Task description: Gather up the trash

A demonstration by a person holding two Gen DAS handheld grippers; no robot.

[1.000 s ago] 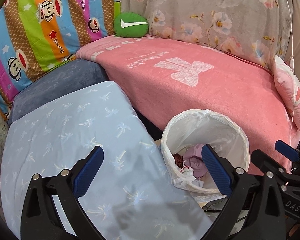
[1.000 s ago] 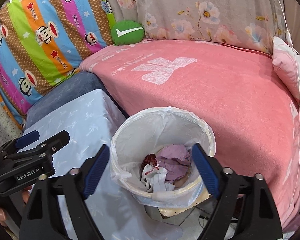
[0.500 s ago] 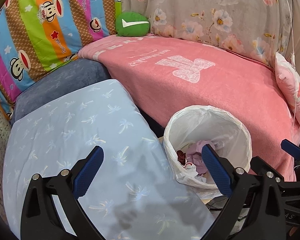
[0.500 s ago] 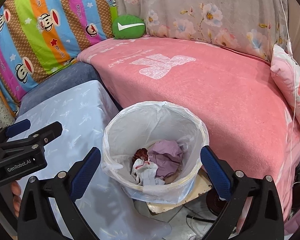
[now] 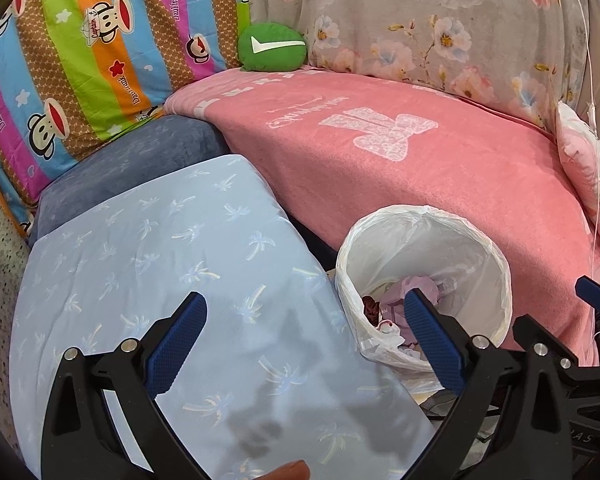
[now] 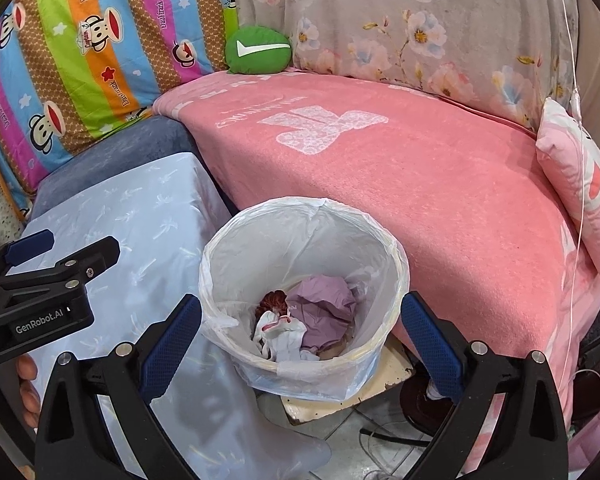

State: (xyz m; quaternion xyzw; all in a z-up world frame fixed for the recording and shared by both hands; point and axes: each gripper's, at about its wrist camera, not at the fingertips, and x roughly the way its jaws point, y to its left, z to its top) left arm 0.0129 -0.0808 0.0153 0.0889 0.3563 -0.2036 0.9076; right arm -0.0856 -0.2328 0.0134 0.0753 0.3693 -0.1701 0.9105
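So the right gripper (image 6: 300,340) hangs over the lined bin (image 6: 392,276), blue fingers spread as wide as they go, having just opened up the last bit, with nothing pinched. The trash (image 6: 320,312), a crumpled purple wad plus some white and reddish bits, sits at the bottom of the bin. The left gripper (image 5: 304,340) is spread too and empty, over the pale blue cloth (image 5: 160,260) right beside the bin.
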